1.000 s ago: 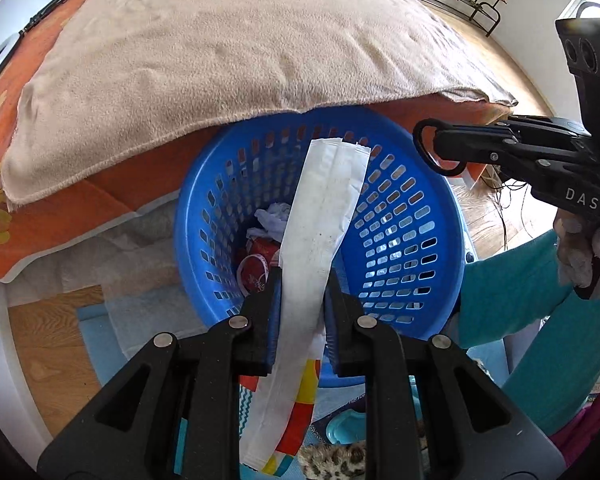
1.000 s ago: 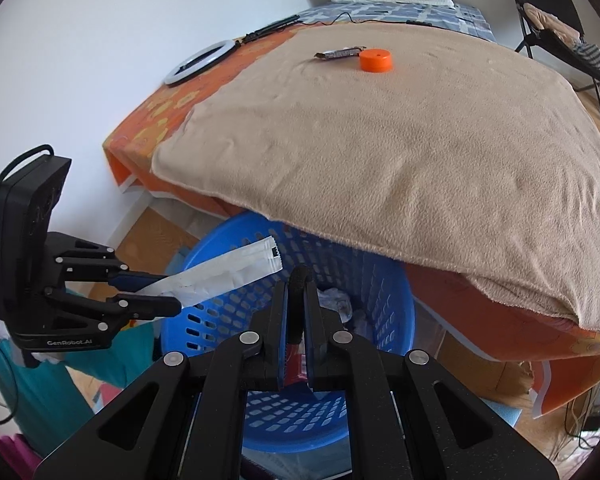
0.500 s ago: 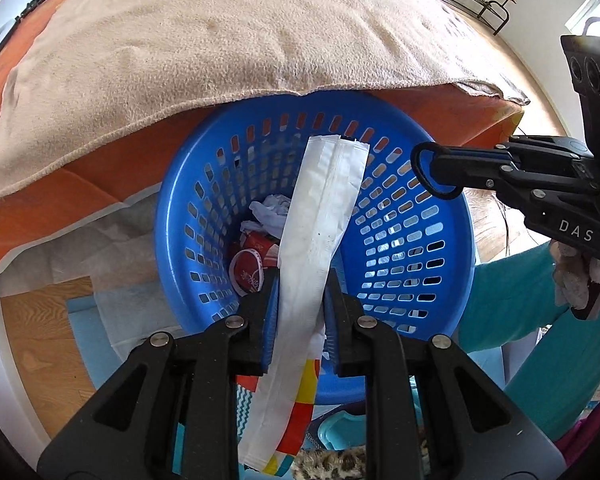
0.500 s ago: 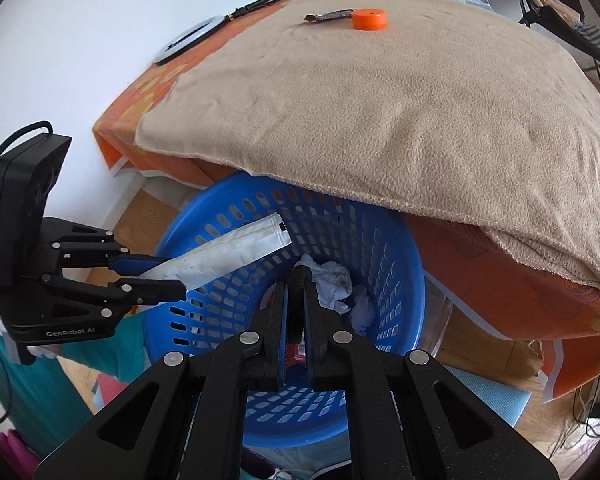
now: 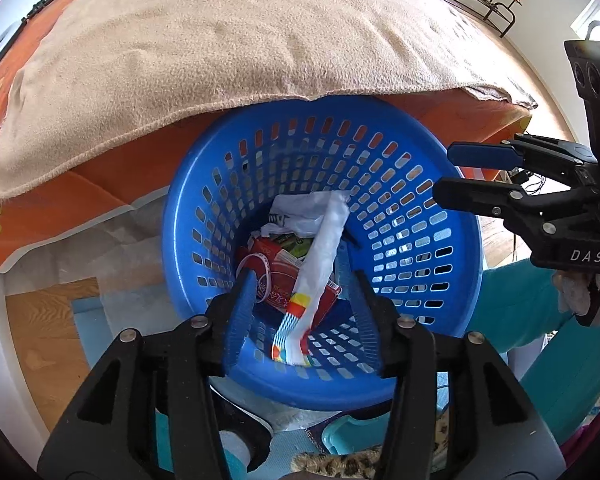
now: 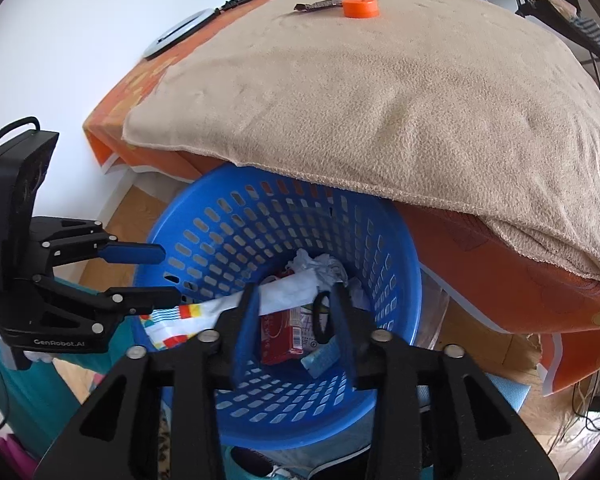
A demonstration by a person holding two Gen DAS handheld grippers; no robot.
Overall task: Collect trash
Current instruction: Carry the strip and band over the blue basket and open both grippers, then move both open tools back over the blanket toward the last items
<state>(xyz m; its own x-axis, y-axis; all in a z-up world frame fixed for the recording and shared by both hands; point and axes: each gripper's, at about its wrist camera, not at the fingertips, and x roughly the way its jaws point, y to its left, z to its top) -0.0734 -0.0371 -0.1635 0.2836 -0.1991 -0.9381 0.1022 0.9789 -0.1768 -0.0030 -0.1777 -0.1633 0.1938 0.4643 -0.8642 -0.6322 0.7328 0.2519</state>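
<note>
Left-wrist view: left tool [image 5: 300, 304] over the blue basket [image 5: 440, 280], jaws opening, pads clear of the long white wrapper [image 5: 320, 264], which lies loose in the basket, its striped end propped against the near wall. Placement suits a drop: the tool points steeply down over the basket mouth so released trash falls inside. Right-wrist view: right tool [image 6: 296, 320] likewise above the basket, jaws opening; a black loop [image 6: 320, 316] shows between them, though whether it is touched cannot be told. Basket contents: red carton [image 6: 278, 330], crumpled white paper [image 6: 320, 268], small blue piece [image 6: 320, 356]. Basket stands tucked under the bed edge, beneath the tan blanket [image 6: 380, 100]. Uncollected, on the blanket: orange lid [image 6: 360, 7], dark wrapper [image 6: 318, 4].
</note>
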